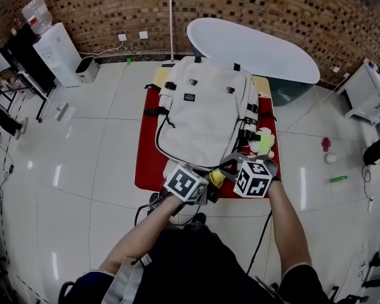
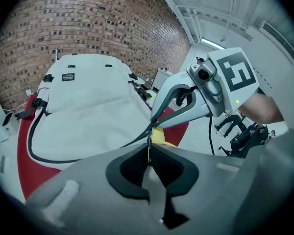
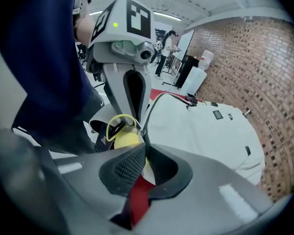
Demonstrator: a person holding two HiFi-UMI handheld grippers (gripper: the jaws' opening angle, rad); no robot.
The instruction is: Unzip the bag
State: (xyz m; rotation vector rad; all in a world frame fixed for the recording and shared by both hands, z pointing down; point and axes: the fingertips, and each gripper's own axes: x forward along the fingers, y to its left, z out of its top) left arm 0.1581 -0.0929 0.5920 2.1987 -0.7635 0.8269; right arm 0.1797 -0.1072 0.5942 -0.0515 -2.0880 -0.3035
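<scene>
A red-covered table [image 1: 145, 170] stood on the pale tiled floor [image 1: 82, 157], with a white oval tabletop [image 1: 253, 46] just beyond its far end. The white bag [image 1: 206, 113] lay flat on the red table, covering most of it, its top toward the far wall and its dark zipper [image 1: 157, 138] running along the left side and round the near end.

The person stood at the near edge. The left forearm [image 1: 149, 230] and right forearm [image 1: 288, 223] reached forward and drew in toward each other, so the two tools met tip to tip at the bag's near right corner, both angled down and away from the body.

The left gripper [image 2: 148, 153] had its fingers pressed together on the small zipper pull [image 2: 148, 143]. The right gripper [image 3: 145, 148] had its fingers pinched on the thin edge of the bag beside the zipper. A small yellow object [image 3: 126, 138] sat just beside both tips.
</scene>
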